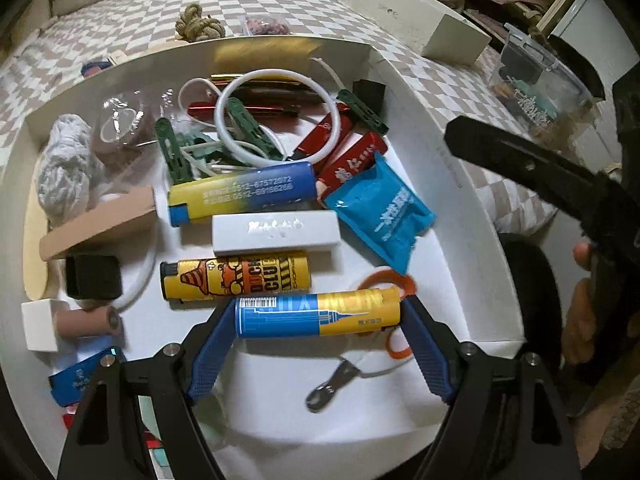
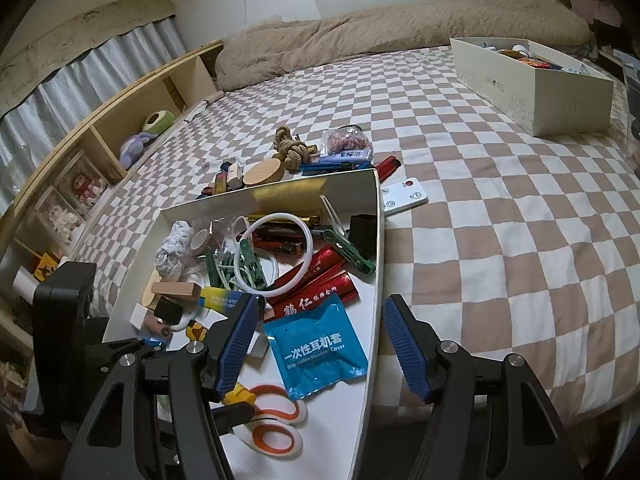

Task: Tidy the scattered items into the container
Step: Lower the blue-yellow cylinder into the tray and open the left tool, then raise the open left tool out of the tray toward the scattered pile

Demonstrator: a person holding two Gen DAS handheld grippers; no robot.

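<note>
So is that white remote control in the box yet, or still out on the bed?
Still out. The white remote lies flat on the checkered bedspread, just outside the white box's right wall, beside its far corner.

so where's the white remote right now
In the right wrist view the remote lies on the checked bedspread, just outside the far right corner of the white box, next to a red item poking out behind that corner.
</note>
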